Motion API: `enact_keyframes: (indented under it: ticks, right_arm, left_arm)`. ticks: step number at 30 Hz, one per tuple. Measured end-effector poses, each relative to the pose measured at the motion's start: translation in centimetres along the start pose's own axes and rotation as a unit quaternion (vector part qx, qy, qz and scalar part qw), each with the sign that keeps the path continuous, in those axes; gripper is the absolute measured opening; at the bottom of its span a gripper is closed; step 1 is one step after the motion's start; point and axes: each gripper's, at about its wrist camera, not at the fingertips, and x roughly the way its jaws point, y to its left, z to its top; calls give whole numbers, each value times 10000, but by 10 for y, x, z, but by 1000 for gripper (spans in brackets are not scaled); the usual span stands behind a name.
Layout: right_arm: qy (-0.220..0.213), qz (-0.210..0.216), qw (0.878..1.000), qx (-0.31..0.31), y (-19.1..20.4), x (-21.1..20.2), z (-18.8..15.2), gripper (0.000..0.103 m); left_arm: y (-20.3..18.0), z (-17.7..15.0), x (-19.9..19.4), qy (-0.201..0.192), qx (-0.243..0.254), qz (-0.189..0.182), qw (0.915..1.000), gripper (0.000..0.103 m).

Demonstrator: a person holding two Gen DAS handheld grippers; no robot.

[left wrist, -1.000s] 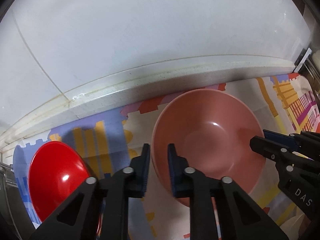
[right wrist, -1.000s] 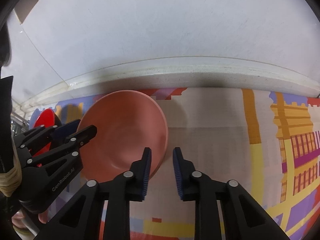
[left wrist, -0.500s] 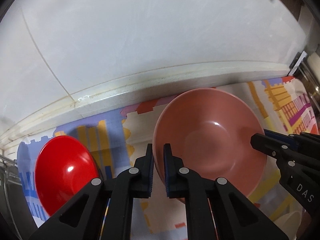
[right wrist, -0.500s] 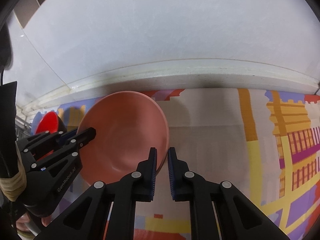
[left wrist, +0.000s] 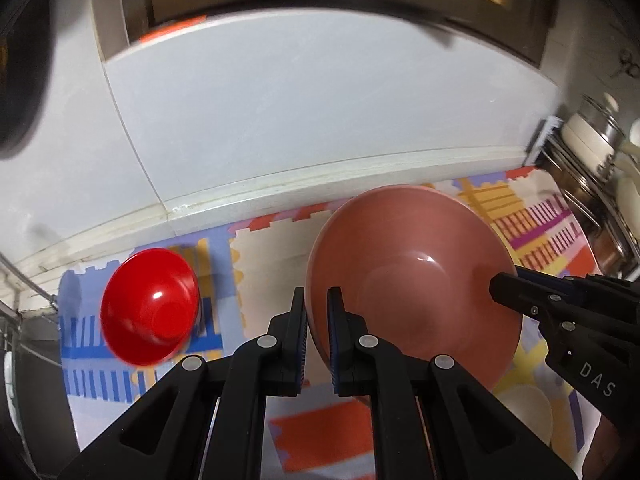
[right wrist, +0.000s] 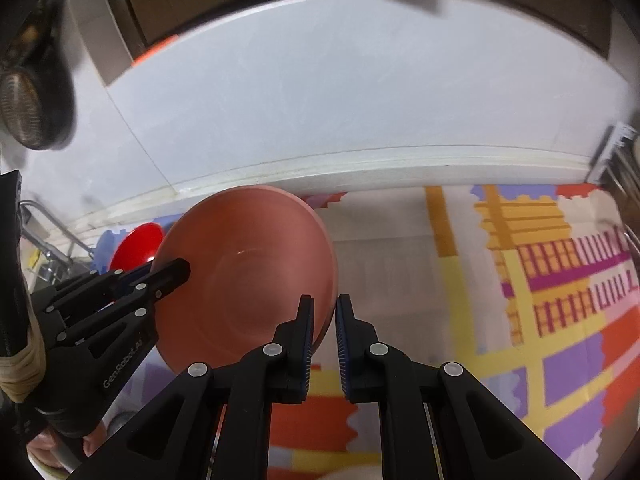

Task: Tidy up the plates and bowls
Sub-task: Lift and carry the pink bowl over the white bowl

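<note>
Right wrist: left hand-held gripper (right wrist: 182,270) reads "GenRobot.AI".

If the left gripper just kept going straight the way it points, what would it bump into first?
Likely the patterned mat, between the red bowl and the pink bowl whose rim the left gripper already clamps; depth is uncertain.

The large salmon-pink plastic bowl (right wrist: 244,280) hides most of the small glossy red bowl (right wrist: 138,246) behind it. Below the pink bowl, a pale round dish (left wrist: 524,412) is partly covered by the black right gripper (left wrist: 496,288).

Both grippers clamp pink bowl (left wrist: 412,280) rim — red bowl (left wrist: 150,306) left.
</note>
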Motion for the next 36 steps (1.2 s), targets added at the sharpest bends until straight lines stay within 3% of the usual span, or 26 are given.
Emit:
enact_keyframes:
  ticks: [17, 36]
  right_arm:
    - [-459, -335, 9978, 331, -38, -94, -86, 13]
    - [122, -394, 9980, 488, -71, -90, -155, 13]
  left_arm:
    - [-69, -66, -59, -72, 239, -483, 9985, 13]
    - [-110, -120, -45, 442, 485, -446, 9968, 13]
